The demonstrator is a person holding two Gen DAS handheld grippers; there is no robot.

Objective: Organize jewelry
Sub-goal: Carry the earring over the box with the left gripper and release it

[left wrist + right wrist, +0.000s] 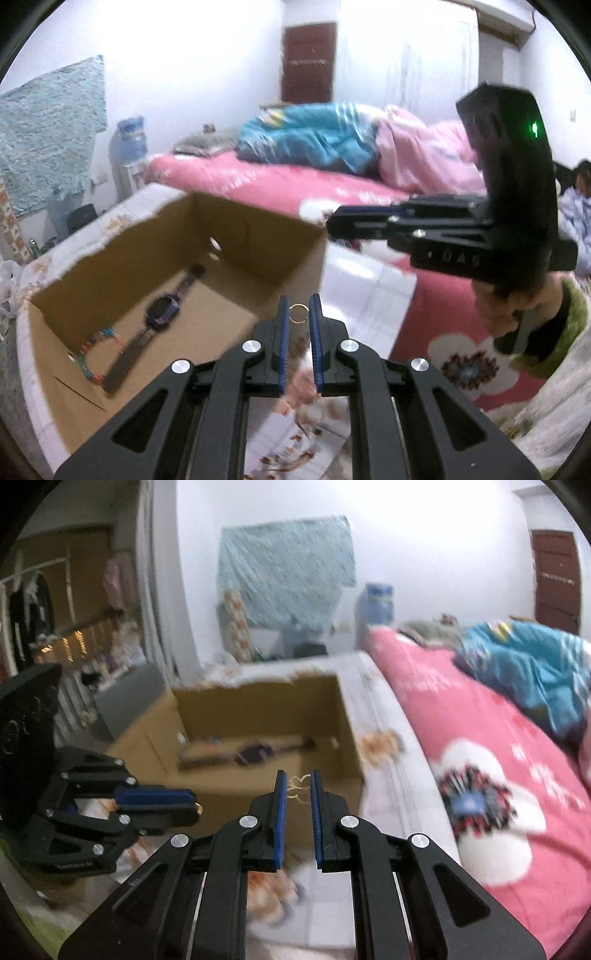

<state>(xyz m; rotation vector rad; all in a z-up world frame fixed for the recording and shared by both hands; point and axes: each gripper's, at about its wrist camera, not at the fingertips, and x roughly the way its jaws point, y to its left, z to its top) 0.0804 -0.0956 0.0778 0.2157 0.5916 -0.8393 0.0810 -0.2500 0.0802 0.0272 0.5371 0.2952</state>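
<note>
- My left gripper (pixel 299 314) has its jaws pinched on a small gold ring (pixel 298 314), held at the very tips, above the near right corner of the cardboard box (pixel 236 221).
- My right gripper (pixel 298 788) is closed the same way on a thin gold ornament (pixel 300 785), perhaps an earring; blur hides its exact shape. It hangs in front of the box's near wall.
- Both pieces look nearly weightless, hard and slick. I judge the ring could pivot or pop out of the ribbed blue pads (pixel 283 325), so a light, steady squeeze across its band suits it.
- The ornament looks delicate; I'd keep hold of its sturdiest loop and avoid crushing it.
- Already on the box floor lie a purple watch (pixel 162 314) and a beaded bracelet (pixel 94 350), towards the left wall.
- Writing: raised letters on the right gripper's body in the left view read roughly "DAS"; small print on the left gripper's body is too blurred to read.
</note>
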